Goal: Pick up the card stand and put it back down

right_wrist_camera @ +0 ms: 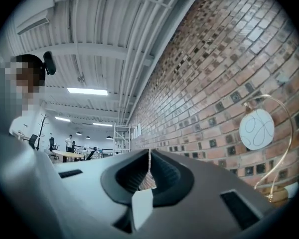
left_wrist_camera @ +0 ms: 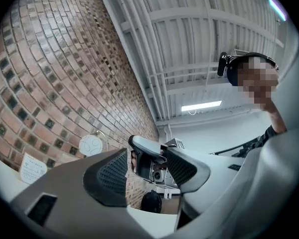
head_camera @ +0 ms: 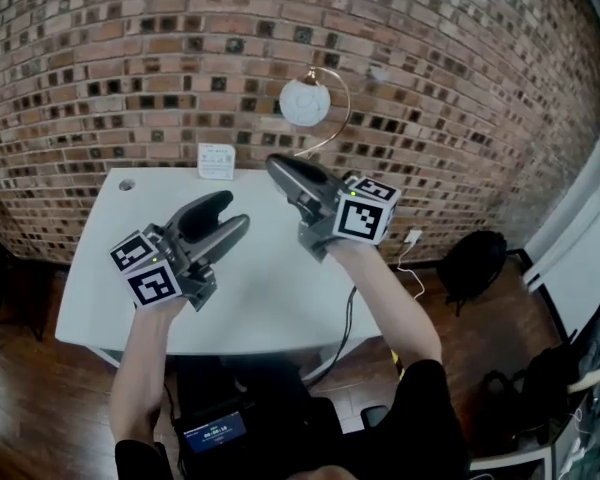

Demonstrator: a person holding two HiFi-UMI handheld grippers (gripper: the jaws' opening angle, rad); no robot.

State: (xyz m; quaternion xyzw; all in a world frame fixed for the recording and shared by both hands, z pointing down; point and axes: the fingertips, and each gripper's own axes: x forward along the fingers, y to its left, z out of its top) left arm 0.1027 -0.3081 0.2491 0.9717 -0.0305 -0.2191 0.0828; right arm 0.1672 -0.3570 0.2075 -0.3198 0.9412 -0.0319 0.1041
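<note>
The card stand [head_camera: 216,160], print unreadable, is set on the white surface [head_camera: 270,288] by the brick wall [head_camera: 130,48], beyond the open left hand-held gripper [head_camera: 235,210] and closed, empty right hand-held gripper [head_camera: 277,165]

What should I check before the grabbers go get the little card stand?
1. Card stand standing upright on the table, by the brick wall: ok.
2. Left gripper open and empty: ok.
3. Right gripper open for grabbing: not ok; its jaws are shut, with nothing between them.
4. Grippers close to the stand: not ok; both hang above the table, apart from it.
5. Lamp out of the way: cannot tell; it stands close beside the stand.
</note>
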